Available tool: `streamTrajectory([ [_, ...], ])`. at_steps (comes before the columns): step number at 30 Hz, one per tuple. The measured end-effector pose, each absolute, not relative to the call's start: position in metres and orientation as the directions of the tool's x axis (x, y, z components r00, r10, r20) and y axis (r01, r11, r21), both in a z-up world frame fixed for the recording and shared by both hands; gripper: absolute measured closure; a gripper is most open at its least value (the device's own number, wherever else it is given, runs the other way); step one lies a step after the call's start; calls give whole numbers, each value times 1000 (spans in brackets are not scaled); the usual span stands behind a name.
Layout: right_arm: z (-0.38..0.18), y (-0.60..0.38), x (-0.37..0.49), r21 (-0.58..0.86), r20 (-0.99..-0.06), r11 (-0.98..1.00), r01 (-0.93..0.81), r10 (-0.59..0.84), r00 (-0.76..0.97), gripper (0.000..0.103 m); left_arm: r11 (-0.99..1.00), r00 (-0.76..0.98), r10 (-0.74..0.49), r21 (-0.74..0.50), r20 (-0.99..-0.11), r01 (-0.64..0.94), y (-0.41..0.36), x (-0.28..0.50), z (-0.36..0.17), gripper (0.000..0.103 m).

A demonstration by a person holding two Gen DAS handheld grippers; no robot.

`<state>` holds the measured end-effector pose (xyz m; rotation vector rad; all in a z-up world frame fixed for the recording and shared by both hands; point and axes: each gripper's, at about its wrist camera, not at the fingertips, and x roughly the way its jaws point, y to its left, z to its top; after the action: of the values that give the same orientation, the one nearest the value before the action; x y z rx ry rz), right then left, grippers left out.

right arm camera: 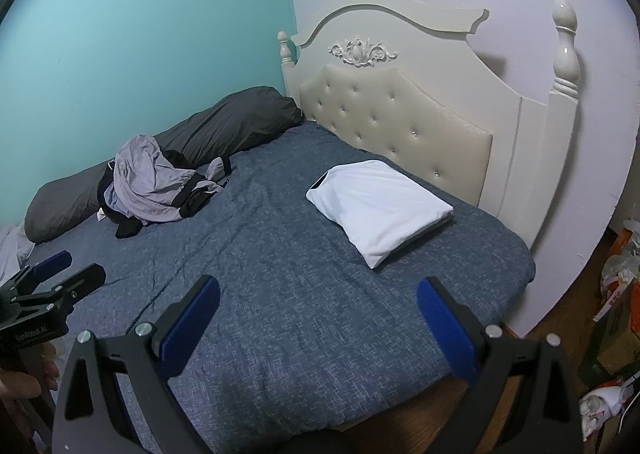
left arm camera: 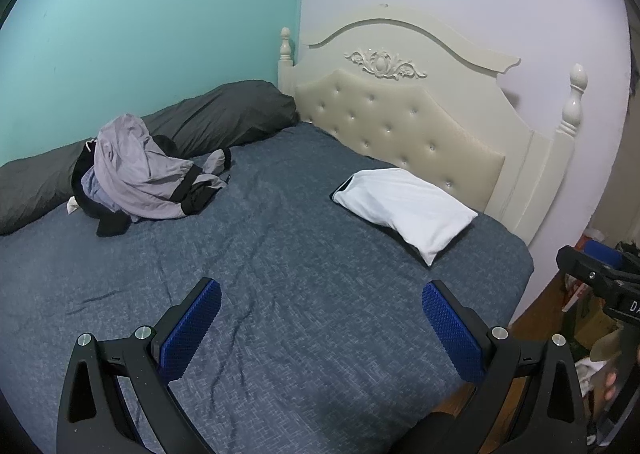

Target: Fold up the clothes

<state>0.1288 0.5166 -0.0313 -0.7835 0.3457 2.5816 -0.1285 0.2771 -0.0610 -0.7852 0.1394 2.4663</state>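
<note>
Hovering: left hand-held gripper [left arm camera: 321,296] and right hand-held gripper [right arm camera: 318,294], jaws spread wide, holding nothing — poised ahead of a first grasp
Clothes: crumpled pile [left arm camera: 140,169] on the bed [left arm camera: 288,254] by the dark bolster [left arm camera: 208,113] — well apart from both

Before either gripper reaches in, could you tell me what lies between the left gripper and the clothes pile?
Only bare blue-grey bedspread separates the open left gripper from the crumpled grey-and-black clothes pile, clearest in the left wrist view.
</note>
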Motion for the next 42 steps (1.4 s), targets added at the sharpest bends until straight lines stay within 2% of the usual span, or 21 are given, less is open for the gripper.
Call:
streamTrajectory([
  [42,-32,518,132,114,-570,-878,-465,325,-754,3,-850,-686,458,-52,-566,-524,280,-130,-58,0],
])
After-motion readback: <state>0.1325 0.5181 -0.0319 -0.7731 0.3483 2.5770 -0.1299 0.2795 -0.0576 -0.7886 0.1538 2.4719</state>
